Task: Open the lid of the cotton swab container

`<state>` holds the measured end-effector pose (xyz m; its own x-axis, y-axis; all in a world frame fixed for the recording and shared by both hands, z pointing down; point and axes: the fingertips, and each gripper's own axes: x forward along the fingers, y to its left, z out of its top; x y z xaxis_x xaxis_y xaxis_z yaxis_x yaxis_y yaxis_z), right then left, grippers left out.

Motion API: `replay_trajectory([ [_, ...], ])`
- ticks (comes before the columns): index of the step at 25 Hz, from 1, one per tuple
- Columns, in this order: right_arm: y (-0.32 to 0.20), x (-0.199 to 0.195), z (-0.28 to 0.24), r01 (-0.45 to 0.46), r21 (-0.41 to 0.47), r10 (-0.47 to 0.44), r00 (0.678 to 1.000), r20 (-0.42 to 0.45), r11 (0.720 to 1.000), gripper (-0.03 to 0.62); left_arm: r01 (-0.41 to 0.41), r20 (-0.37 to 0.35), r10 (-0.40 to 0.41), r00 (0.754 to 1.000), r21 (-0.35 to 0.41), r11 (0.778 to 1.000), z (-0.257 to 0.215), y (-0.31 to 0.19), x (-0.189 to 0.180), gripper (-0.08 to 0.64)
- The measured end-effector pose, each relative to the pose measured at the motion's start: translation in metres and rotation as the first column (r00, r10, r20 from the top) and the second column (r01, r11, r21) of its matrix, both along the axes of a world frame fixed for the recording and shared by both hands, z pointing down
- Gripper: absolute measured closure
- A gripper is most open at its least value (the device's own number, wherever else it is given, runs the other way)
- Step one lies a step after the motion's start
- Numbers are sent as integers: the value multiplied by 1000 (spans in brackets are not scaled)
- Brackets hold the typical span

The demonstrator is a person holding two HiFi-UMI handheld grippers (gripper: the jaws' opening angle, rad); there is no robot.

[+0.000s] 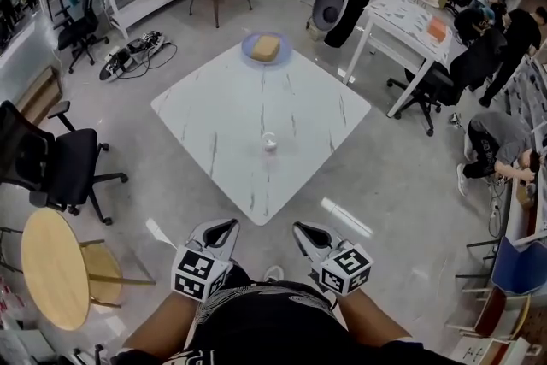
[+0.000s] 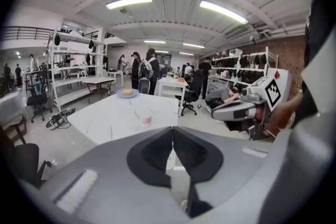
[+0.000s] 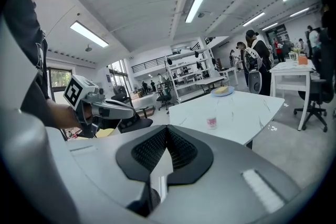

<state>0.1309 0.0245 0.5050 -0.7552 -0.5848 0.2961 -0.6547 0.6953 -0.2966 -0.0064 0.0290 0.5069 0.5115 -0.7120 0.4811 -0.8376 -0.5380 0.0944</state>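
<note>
The cotton swab container (image 1: pixel 270 142) is a small clear cup with a pink label. It stands upright near the middle of the white marble table (image 1: pixel 222 115). It also shows in the left gripper view as the container (image 2: pixel 146 118) and in the right gripper view as the container (image 3: pixel 211 121). My left gripper (image 1: pixel 227 225) and right gripper (image 1: pixel 299 228) hover side by side over the floor, short of the table's near corner. Both are shut and hold nothing. The container is well beyond both.
A blue plate (image 1: pixel 266 49) with a yellow sponge sits at the table's far corner. A black office chair (image 1: pixel 51 162) and a round wooden table (image 1: pixel 53 267) stand to the left. Other tables, shelves and people fill the room behind and to the right.
</note>
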Motion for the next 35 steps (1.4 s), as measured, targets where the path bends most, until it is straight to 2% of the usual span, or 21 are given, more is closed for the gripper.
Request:
replay_trajectory([
  [5,-16,-5,1,-4,-5,4,1000,-4,1000,592,5,-6,-5,1000,1,1000,-2,-19,-6,501],
  [9,-32,-14,-2,-23,-7,22,1000,-9,1000,592,-22,-14,22,1000,-8,1000,-2,-36,-12,501],
  [14,-59,-29,-7,-56,-8,56,998,-23,998,592,-44,-23,45,999,13,999,-12,-81,-32,500],
  [23,-103,-63,-18,-156,3,156,987,-23,988,592,-154,-40,154,987,14,988,-8,-128,-59,501],
  [31,-124,-83,-8,-253,-2,253,966,-49,967,592,-247,-13,247,969,14,969,6,-149,-87,501],
  [35,-128,-90,-7,-259,-6,258,965,-53,966,592,-265,-5,265,964,4,964,13,-155,-92,500],
])
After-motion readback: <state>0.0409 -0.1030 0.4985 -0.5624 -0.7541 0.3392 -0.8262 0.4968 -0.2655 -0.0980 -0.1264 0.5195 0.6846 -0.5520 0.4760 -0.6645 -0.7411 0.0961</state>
